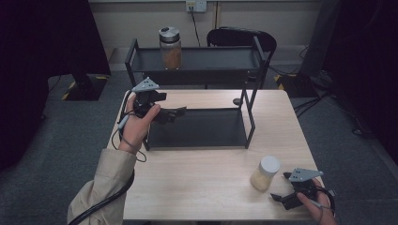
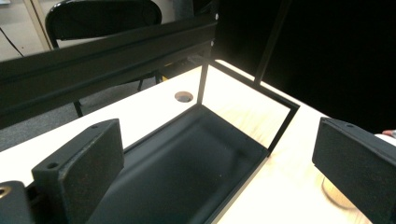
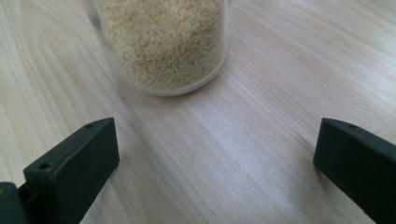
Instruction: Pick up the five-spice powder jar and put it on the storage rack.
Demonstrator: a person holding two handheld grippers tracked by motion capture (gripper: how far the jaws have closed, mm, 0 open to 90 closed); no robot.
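From above we see the person's left forearm, in a beige sleeve (image 1: 101,187), reach up from the bottom edge to the left end of the black two-tier rack (image 1: 197,127), where the left hand (image 1: 138,123) holds the left claw (image 1: 176,112) level, pointing right over the lower tray; in the left gripper view its jaws stand wide apart with nothing between them, over the tray's dark floor (image 2: 187,172). The right hand (image 1: 315,205) sits at the tabletop's (image 1: 197,187) near right corner, with the right claw (image 1: 281,187) aimed left and away toward a jar of pale grains (image 1: 265,173); in the right gripper view those jaws are also apart and empty, the jar's base (image 3: 163,46) just ahead of them and not touched. That jar stands upright, its long axis vertical, white lid on top, on bare wood in front of the rack's right end. A second, taller jar with a metal lid (image 1: 170,48) stands upright on the left part of the rack's upper shelf. Open tabletop runs along the whole near side between the two hands, and a black chair (image 1: 241,37) stands behind the rack.
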